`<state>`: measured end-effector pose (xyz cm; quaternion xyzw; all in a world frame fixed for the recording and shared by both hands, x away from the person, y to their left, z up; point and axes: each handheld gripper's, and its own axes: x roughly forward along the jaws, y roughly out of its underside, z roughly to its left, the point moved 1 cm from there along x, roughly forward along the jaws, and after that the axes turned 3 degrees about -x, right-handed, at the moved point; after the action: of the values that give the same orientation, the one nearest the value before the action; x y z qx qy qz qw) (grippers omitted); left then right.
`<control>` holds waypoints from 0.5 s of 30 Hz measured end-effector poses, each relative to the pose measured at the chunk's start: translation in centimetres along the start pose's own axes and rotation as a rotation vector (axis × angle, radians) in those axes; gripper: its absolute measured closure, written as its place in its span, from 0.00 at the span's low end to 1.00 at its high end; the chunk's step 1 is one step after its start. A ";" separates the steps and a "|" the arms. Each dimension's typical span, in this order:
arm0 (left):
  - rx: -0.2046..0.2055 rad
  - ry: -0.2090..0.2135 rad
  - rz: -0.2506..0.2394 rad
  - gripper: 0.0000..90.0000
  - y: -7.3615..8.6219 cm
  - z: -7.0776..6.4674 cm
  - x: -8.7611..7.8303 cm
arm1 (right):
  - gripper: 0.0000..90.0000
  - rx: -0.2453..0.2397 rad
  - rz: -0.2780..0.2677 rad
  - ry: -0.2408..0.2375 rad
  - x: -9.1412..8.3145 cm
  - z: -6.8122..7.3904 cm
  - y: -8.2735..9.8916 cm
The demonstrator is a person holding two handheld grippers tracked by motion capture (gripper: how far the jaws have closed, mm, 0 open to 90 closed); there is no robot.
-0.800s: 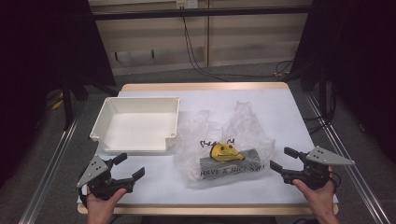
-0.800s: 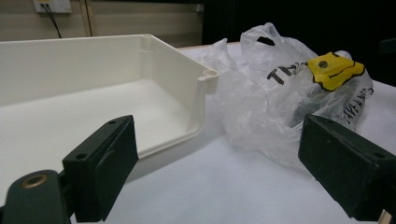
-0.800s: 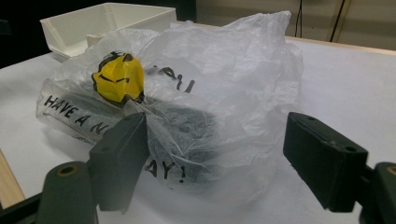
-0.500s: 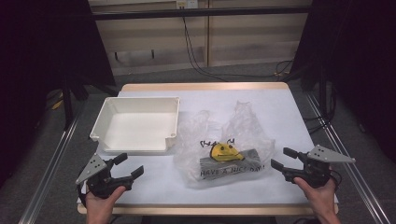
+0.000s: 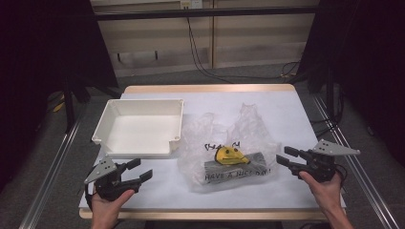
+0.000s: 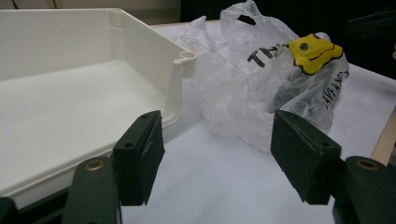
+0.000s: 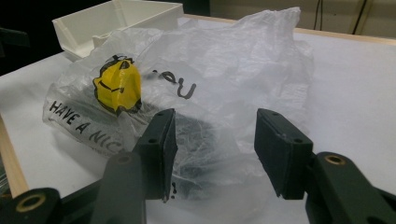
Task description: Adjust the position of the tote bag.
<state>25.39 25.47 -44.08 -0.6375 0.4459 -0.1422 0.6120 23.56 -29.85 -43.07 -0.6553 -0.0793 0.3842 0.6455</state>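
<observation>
A clear plastic bag [image 5: 229, 152] printed with a yellow smiley face and black lettering is lying on the white table [image 5: 296, 119], right of centre and towards the near edge, with something dark and flat showing through its lower half (what it is cannot be told through the crinkled film). Its handles are standing up loosely at the far side. The right gripper [image 5: 285, 157] is hovering just beside the bag's right end, its jaws standing apart with nothing pinched; in the right gripper view the bag [image 7: 187, 93] is sitting directly ahead of the spread jaws, close but not clamped. The left gripper [image 5: 141, 170] is resting low at the near left corner of the table, jaws likewise spread and empty, pointing towards the bag and a white rectangular tray [image 5: 138, 125]. That tray is sitting on the left half of the table, its right wall just beside the bag's crumpled left edge, as the left gripper view is showing [image 6: 154, 60].
</observation>
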 end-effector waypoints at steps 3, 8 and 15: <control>0.006 0.016 0.013 0.45 -0.5 0.0 0.5 | 0.54 -0.019 0.024 -0.022 0.9 -0.3 -0.9; 0.048 0.060 0.040 0.51 -1.7 -0.3 1.5 | 0.52 -0.047 0.051 -0.045 2.0 -0.4 -2.1; 0.047 0.068 0.081 0.54 -2.6 0.3 3.1 | 0.53 -0.046 0.104 -0.046 4.2 -1.4 -3.4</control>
<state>28.39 22.94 -42.90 -0.5990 0.4885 -0.1495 0.6166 28.61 -27.93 -41.88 -0.6640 -0.0688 0.4302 0.6077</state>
